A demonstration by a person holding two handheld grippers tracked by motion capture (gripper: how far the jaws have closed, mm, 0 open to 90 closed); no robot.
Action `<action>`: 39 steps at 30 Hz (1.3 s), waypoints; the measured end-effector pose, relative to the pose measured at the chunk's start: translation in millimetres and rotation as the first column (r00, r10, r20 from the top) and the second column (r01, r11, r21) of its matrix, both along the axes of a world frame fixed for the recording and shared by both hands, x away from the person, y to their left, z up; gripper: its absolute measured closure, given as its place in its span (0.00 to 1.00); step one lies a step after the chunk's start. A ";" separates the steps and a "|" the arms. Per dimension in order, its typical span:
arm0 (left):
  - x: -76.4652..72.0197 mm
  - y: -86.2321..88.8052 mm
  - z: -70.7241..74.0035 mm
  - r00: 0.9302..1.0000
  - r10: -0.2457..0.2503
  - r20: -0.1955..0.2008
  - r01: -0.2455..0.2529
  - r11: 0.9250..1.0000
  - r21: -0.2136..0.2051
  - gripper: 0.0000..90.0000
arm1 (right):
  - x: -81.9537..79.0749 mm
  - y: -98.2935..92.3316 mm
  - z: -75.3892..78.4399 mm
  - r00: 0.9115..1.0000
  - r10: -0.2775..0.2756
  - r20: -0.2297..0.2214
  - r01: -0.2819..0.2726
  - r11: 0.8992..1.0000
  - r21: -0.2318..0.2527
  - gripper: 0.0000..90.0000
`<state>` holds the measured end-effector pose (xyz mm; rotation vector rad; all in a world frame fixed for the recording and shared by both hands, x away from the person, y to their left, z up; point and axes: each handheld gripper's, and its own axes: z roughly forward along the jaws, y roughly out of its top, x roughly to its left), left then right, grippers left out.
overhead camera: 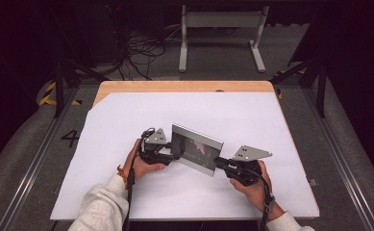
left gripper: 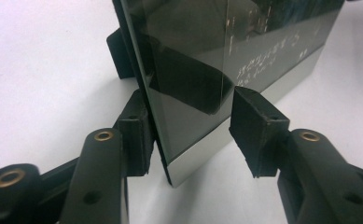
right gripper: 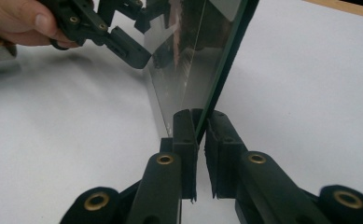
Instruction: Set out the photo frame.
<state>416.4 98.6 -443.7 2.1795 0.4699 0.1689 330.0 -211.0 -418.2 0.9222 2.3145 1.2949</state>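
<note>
- A picture frame [overhead camera: 196,149] with a silver border and dark glass stands upright on its long bottom edge on the white sheet [overhead camera: 127,115] that covers the counter [overhead camera: 184,86], near the middle and somewhat toward the person's edge.
- Its long axis lies across the counter, slanting from the left and farther back to the right and nearer the person. The glass face looks toward the near edge; seen from the right gripper's camera, the frame tilts a little off vertical.
- The right gripper [overhead camera: 219,162] has its fingers [right gripper: 184,140] clenched on the frame's lower right corner, one on each face. I judge this grip is what keeps the frame standing and steady.
- The left gripper [overhead camera: 172,155] straddles the frame's left end [left gripper: 188,93]. Its back finger [left gripper: 137,133] lies against the frame's rear, while the front finger [left gripper: 256,133] stands clear of the glass, so this side is released, not gripping.
- A black part [left gripper: 121,56] juts from the frame's back, probably its prop stand.
- Holding opposite ends low down likely gives control of tilt and turn without covering the glass, as for setting the frame up or shifting it.
- Both hands [overhead camera: 143,166] rest low by the sheet, behind their grippers.
</note>
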 end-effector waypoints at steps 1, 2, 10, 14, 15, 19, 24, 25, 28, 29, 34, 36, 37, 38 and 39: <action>-1.5 0.5 0.4 1.000 0.003 0.006 -0.003 1.000 0.010 0.59 | 0.8 0.3 -0.3 1.000 -0.002 0.003 0.002 1.000 0.001 0.92; -2.7 0.9 0.6 1.000 0.010 0.006 -0.010 1.000 0.014 0.60 | 1.6 0.7 -0.5 1.000 -0.005 0.008 0.005 1.000 -0.001 0.92; -11.7 3.3 1.1 0.999 0.042 0.012 -0.042 0.999 0.030 0.63 | 3.5 2.3 -1.5 1.000 -0.013 0.019 0.013 1.000 -0.006 0.91; -18.5 4.7 0.5 0.998 0.066 0.011 -0.066 0.997 0.034 0.64 | 4.4 2.8 -1.1 1.000 -0.010 0.022 0.010 1.000 -0.014 0.90; -19.2 4.8 0.3 0.998 0.069 0.008 -0.069 0.997 0.031 0.65 | 4.9 2.9 -1.2 1.000 -0.009 0.023 0.010 1.000 -0.014 0.90; -22.2 6.5 0.1 0.997 0.078 0.004 -0.078 0.996 0.033 0.66 | 5.7 3.5 -1.4 1.000 -0.015 0.023 0.016 1.000 -0.014 0.89; -30.0 7.3 0.5 0.995 0.097 0.015 -0.098 0.994 0.053 0.69 | 6.1 5.3 -1.8 0.999 -0.027 0.026 0.027 1.000 -0.015 0.88; -31.9 7.7 0.3 0.995 0.100 0.016 -0.101 0.993 0.054 0.69 | 6.2 5.6 -1.8 0.999 -0.028 0.025 0.029 0.999 -0.015 0.88; -34.9 9.1 -0.5 0.995 0.101 0.019 -0.102 0.993 0.064 0.71 | 7.4 6.4 -2.2 0.999 -0.033 0.025 0.033 0.999 -0.012 0.87; -35.9 9.7 -1.0 0.994 0.103 0.019 -0.105 0.992 0.067 0.72 | 7.9 6.7 -2.3 0.999 -0.034 0.027 0.034 0.999 -0.014 0.87; -39.0 10.9 -2.1 0.994 0.105 0.026 -0.107 0.992 0.074 0.74 | 9.3 7.5 -2.9 0.999 -0.038 0.027 0.039 0.999 -0.013 0.86; -39.8 11.1 -2.0 0.994 0.104 0.026 -0.106 0.991 0.080 0.74 | 9.8 7.4 -3.1 0.999 -0.037 0.027 0.038 0.999 -0.013 0.86; -39.8 11.1 -2.0 0.994 0.104 0.026 -0.106 0.991 0.080 0.75 | 10.1 7.3 -3.1 0.999 -0.037 0.027 0.038 0.999 -0.014 0.86; -41.1 11.0 -2.3 0.994 0.109 0.030 -0.111 0.991 0.079 0.75 | 10.5 7.3 -3.2 0.999 -0.036 0.026 0.036 0.999 -0.014 0.86; -41.9 11.1 -2.3 0.994 0.109 0.028 -0.111 0.990 0.081 0.75 | 10.9 7.3 -3.3 0.999 -0.035 0.027 0.035 0.999 -0.015 0.86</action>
